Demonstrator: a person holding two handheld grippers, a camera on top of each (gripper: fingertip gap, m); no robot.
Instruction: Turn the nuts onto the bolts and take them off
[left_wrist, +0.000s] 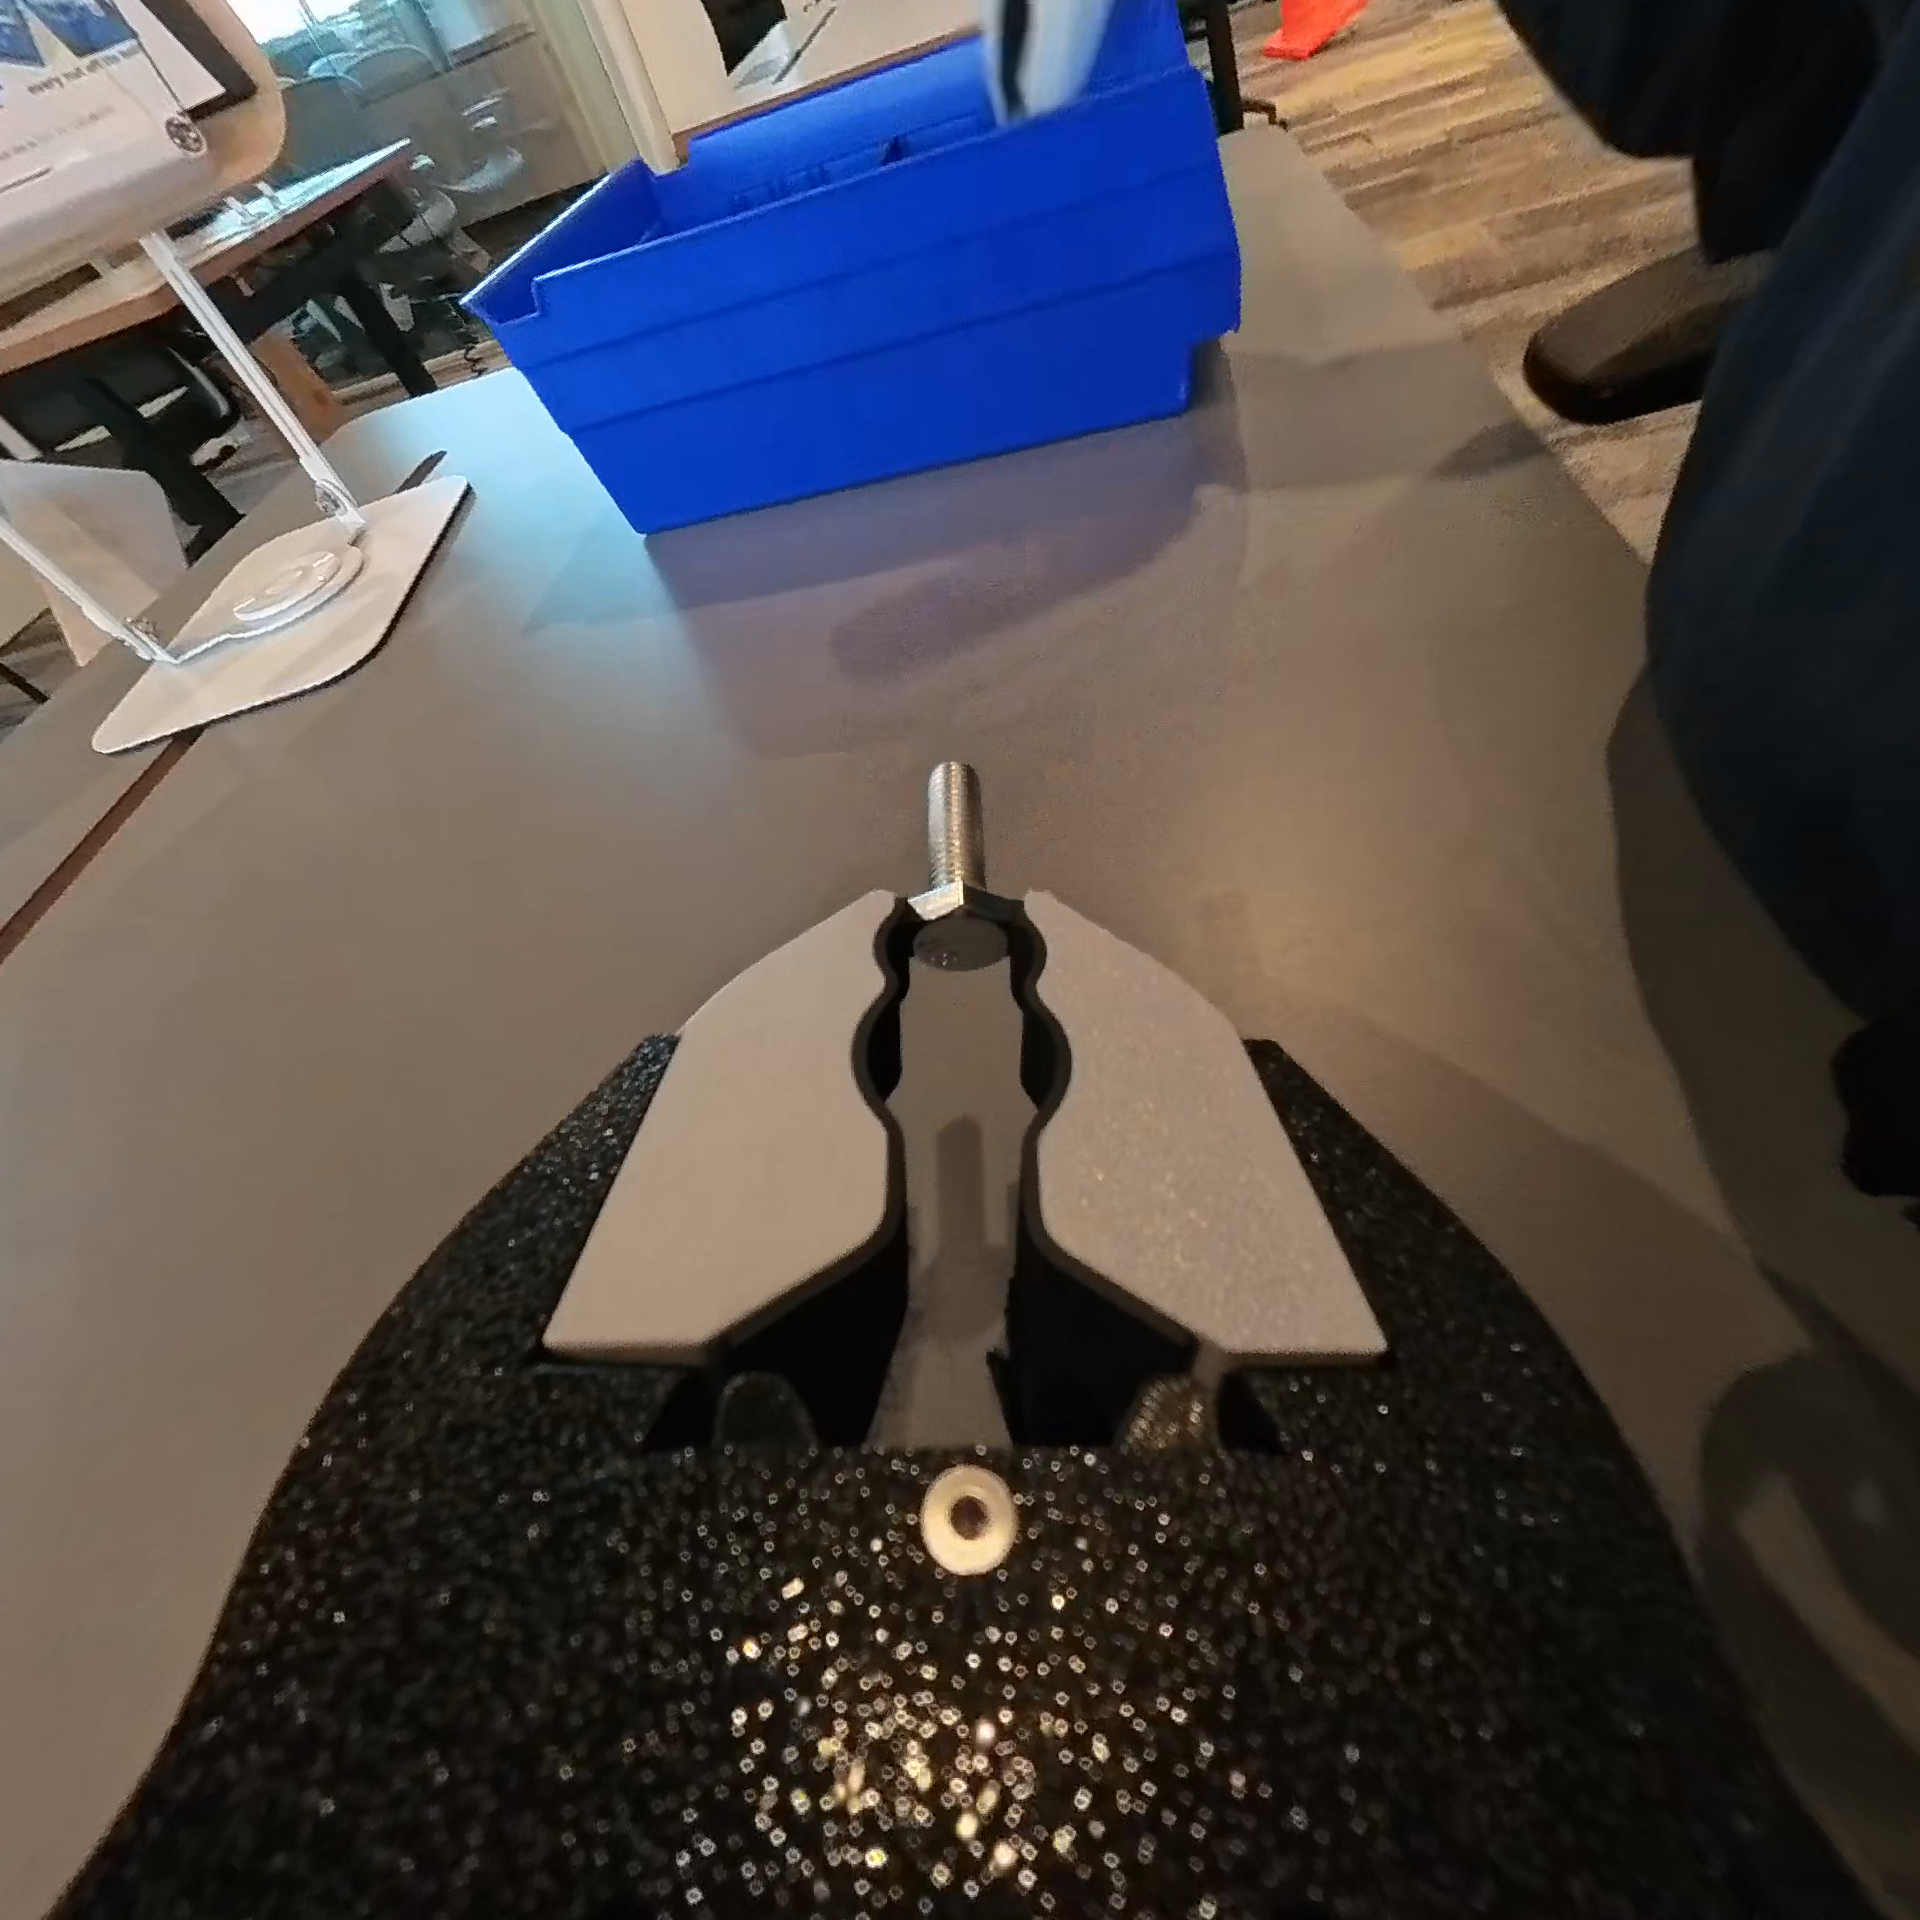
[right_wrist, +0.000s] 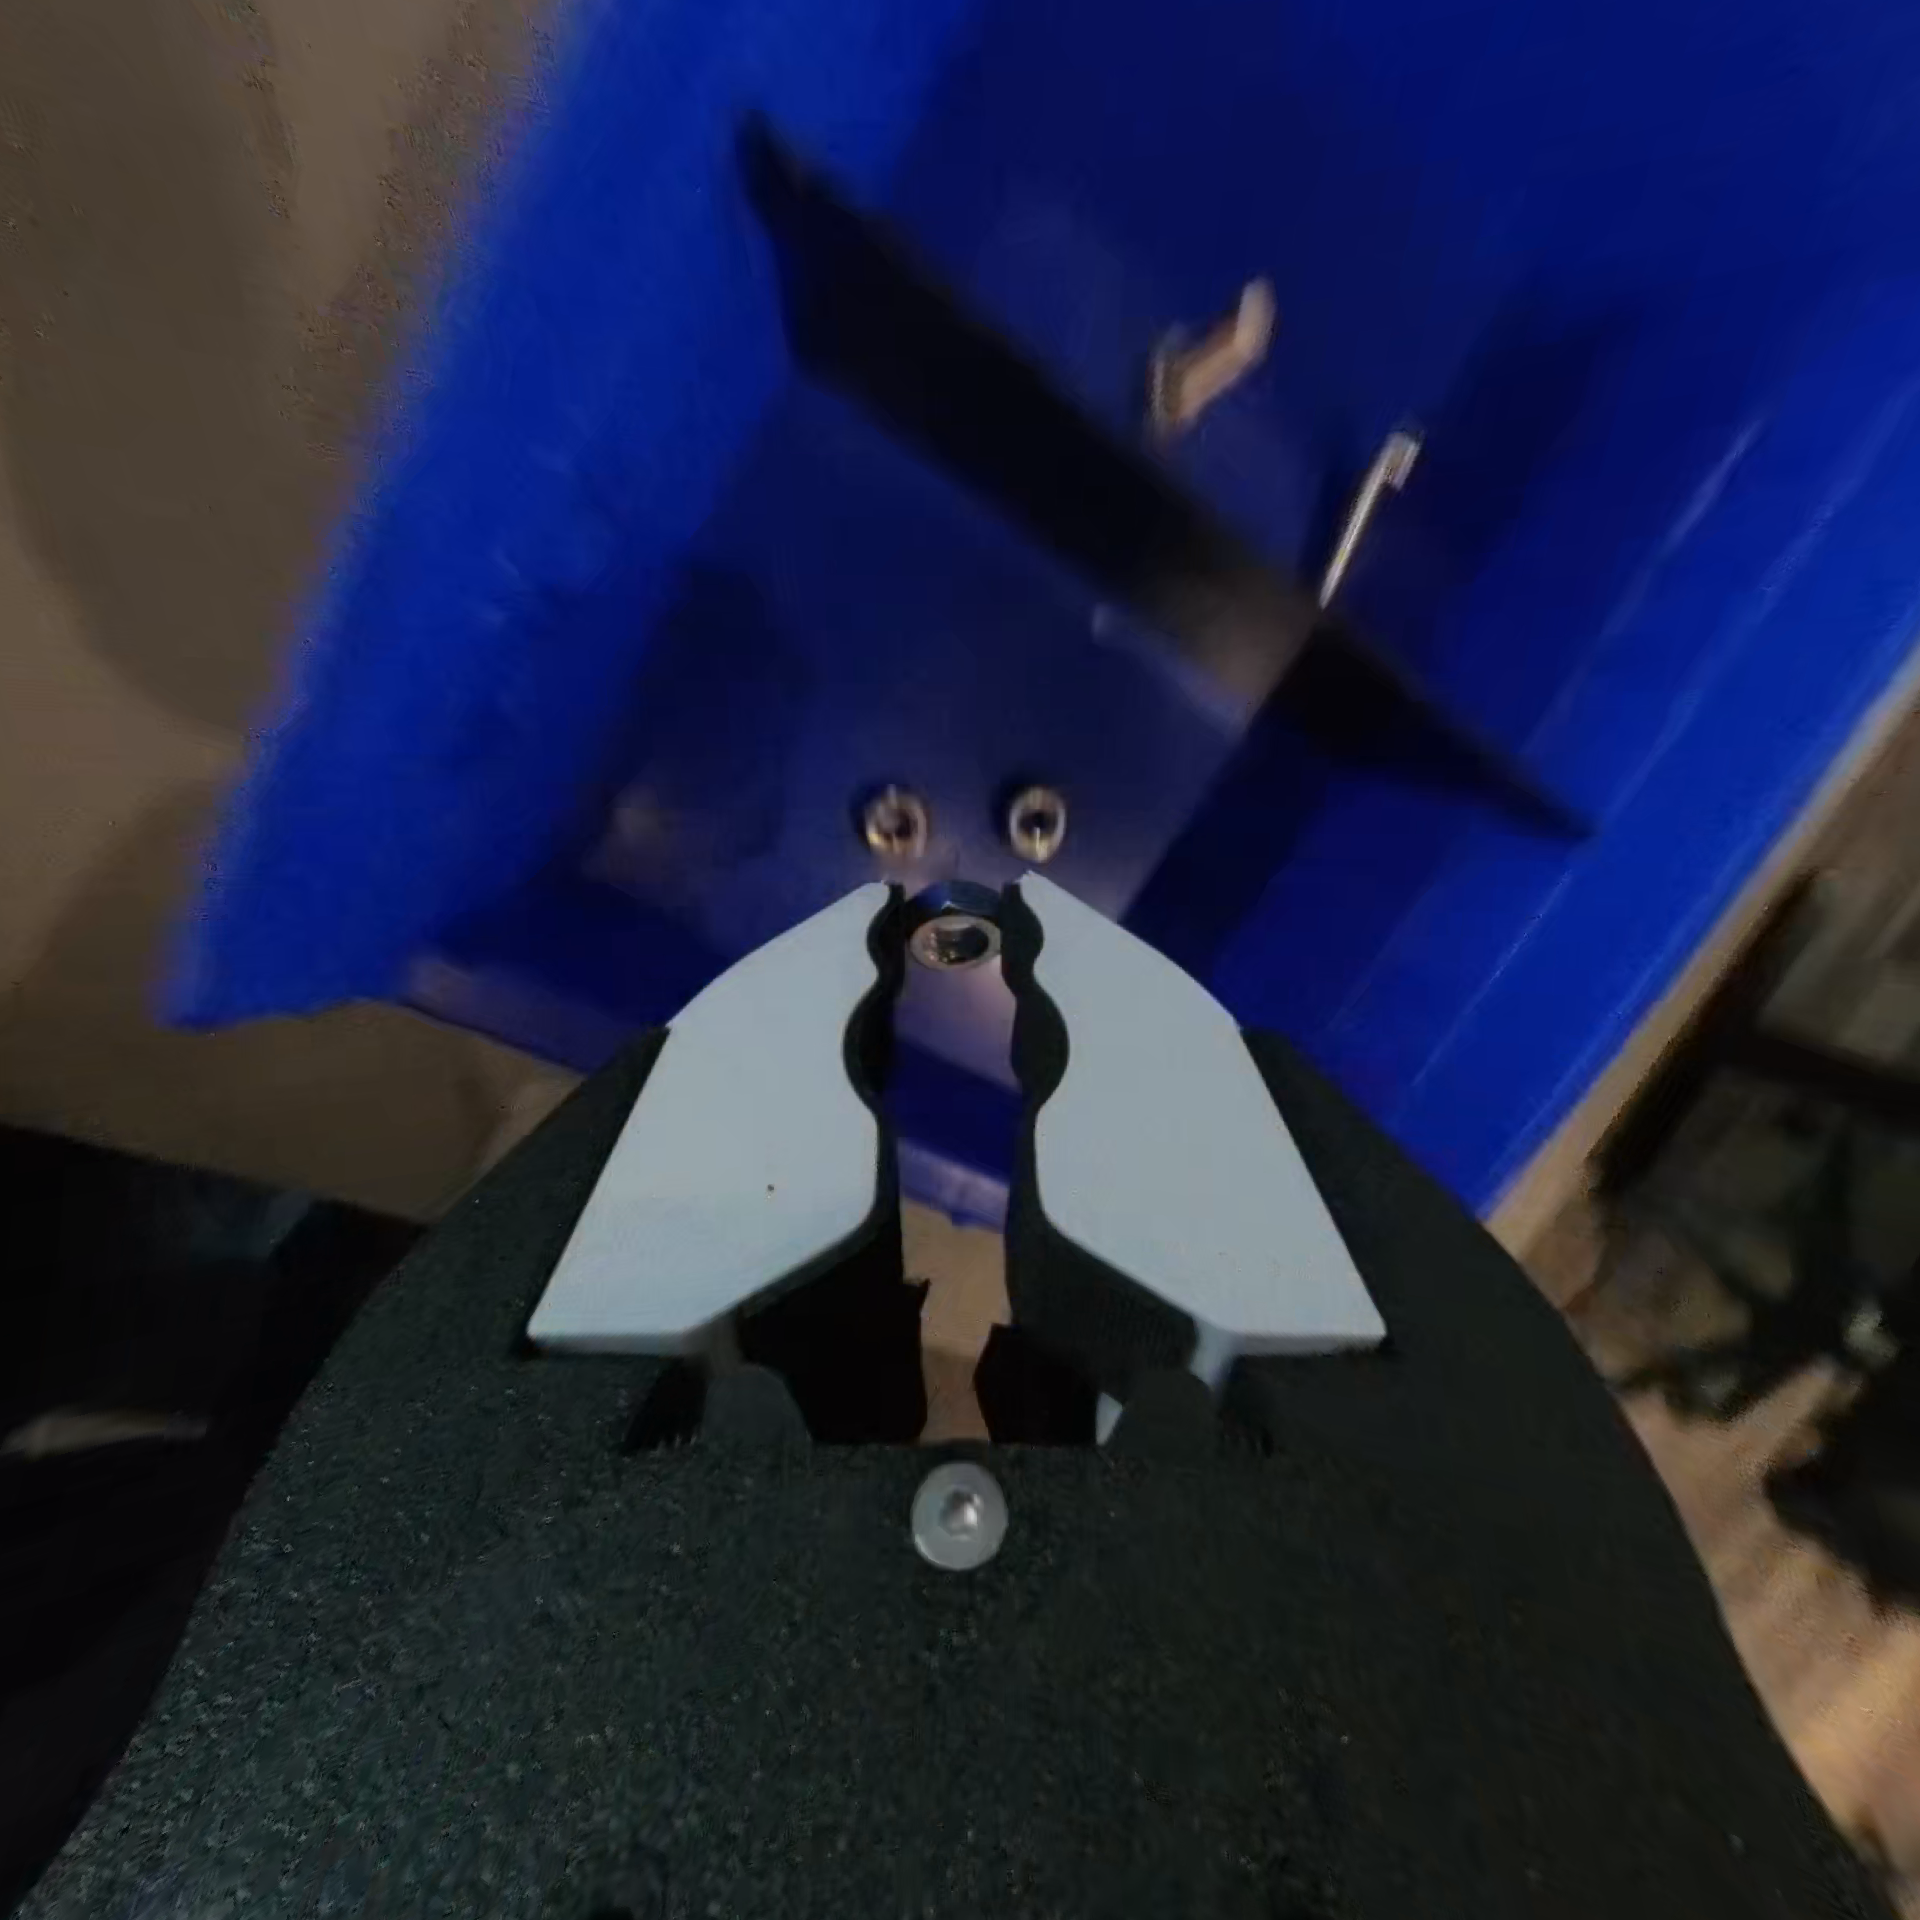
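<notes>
My left gripper (left_wrist: 958, 909) is shut on the hex head of a silver bolt (left_wrist: 954, 836), whose threaded shaft points forward over the grey table (left_wrist: 520, 987). My right gripper (right_wrist: 952, 902) is shut on a silver nut (right_wrist: 952, 930) and holds it above a compartment of the blue bin (right_wrist: 499, 582). Two more nuts (right_wrist: 891, 826) (right_wrist: 1037, 819) lie on the bin floor just beyond the fingertips. Blurred bolts (right_wrist: 1210, 353) (right_wrist: 1371, 509) lie in the compartment past the black divider (right_wrist: 1039, 468). The right gripper also shows at the bin's top in the left wrist view (left_wrist: 1039, 52).
The blue bin (left_wrist: 883, 343) stands at the far side of the table in the left wrist view. A white stand base (left_wrist: 281, 613) sits at the left. A person's dark sleeve (left_wrist: 1787, 623) fills the right side. Another desk (left_wrist: 208, 239) stands beyond. One gripper's finger ends stand about 35 centimetres off the other's.
</notes>
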